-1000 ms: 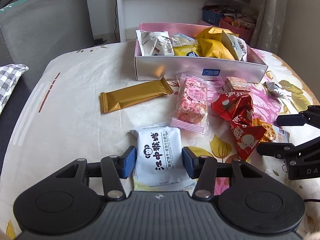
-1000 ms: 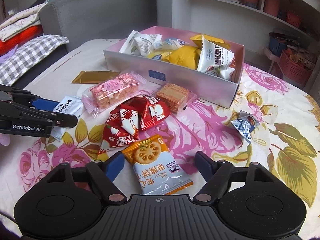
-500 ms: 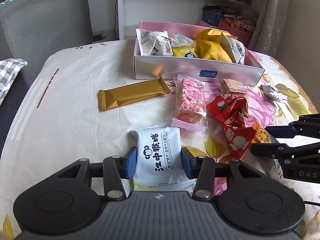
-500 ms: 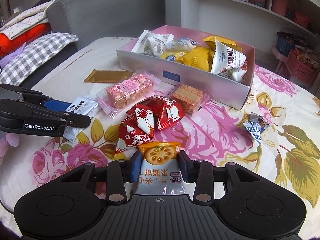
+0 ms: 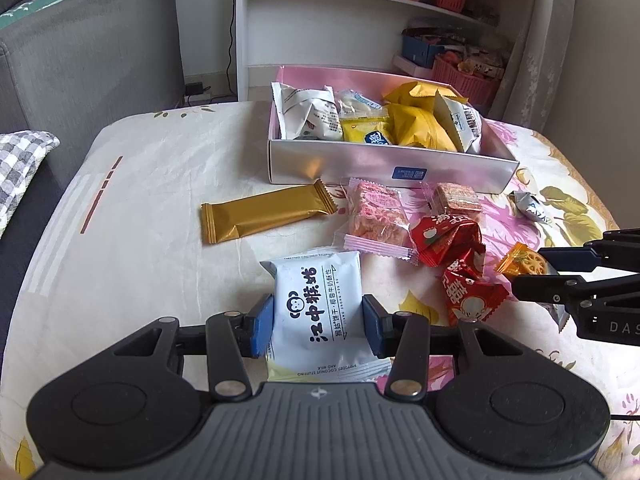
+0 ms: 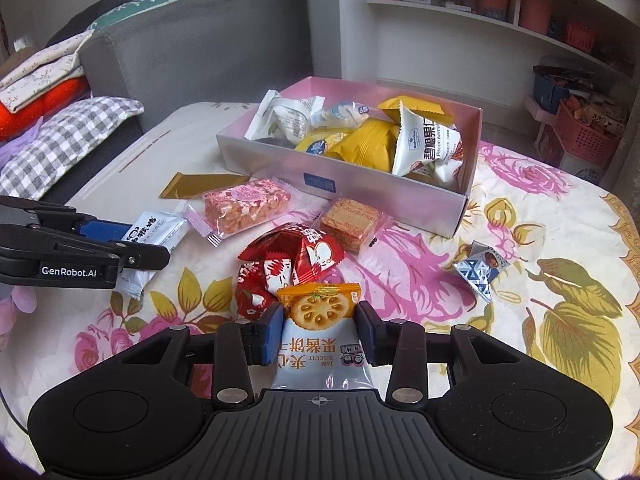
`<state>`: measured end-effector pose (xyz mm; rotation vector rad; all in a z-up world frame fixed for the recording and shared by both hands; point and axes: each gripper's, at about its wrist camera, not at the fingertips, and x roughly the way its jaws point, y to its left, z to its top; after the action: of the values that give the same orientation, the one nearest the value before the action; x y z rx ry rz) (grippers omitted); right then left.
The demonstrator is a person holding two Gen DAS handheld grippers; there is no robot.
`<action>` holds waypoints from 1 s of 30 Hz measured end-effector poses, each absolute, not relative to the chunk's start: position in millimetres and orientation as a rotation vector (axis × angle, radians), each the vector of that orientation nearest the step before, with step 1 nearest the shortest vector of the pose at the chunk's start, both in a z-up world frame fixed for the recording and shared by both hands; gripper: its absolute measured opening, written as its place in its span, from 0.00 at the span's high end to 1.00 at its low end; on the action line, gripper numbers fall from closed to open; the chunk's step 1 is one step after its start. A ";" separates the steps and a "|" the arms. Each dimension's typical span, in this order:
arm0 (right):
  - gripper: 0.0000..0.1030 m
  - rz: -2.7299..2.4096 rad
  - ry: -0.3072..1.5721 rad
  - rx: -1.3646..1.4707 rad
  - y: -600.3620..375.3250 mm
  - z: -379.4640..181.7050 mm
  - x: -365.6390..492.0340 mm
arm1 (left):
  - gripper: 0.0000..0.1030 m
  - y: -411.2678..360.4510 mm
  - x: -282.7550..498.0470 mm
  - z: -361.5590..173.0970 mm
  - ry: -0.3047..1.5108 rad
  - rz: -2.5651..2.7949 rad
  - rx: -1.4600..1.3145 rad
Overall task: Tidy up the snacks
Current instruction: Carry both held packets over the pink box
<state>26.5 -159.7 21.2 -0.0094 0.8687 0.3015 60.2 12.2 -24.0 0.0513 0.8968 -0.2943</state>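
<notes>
- The left gripper (image 5: 318,322) is closed to the width of a white biscuit packet (image 5: 318,312); both blue pads (image 5: 262,330) press its side edges, and the packet's far end points toward the box.
- The right gripper (image 6: 320,330) is likewise narrowed onto a jam biscuit packet (image 6: 320,332), its pads (image 6: 272,332) touching both sides; the orange end with the biscuit picture sticks out past the fingertips.
- The snack box (image 6: 400,200), pink inside, sits at the far side of the flowered tablecloth (image 6: 560,208) and already holds several white and yellow bags.
- Loose on the cloth in front of the box: a gold bar wrapper (image 5: 266,214), a pink rice-crisp bar (image 5: 374,216), a wafer square (image 6: 354,222), two red packets (image 6: 292,264) just beyond the jam biscuit packet, and a small blue-patterned packet (image 6: 480,270) off to the right, apart from the rest.
</notes>
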 end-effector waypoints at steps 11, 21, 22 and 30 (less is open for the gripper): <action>0.63 0.253 0.824 0.056 -174.2 37.9 32.6 | 0.59 16.0 65.8 -9.9 0.857 -0.288 0.018; 0.63 0.202 0.796 0.138 -185.0 48.5 51.1 | 0.59 20.1 69.2 5.2 0.839 -0.295 -0.045; 0.63 0.199 0.793 0.148 -185.8 49.8 53.1 | 0.59 21.8 68.0 8.1 0.835 -0.301 -0.058; 0.63 0.190 0.771 0.240 -185.8 60.3 67.6 | 0.59 30.7 66.1 28.7 0.789 -0.322 -0.122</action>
<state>67.6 -185.8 60.3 0.2396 0.7712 0.1897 66.1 30.7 28.7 -0.1221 0.7888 -0.3224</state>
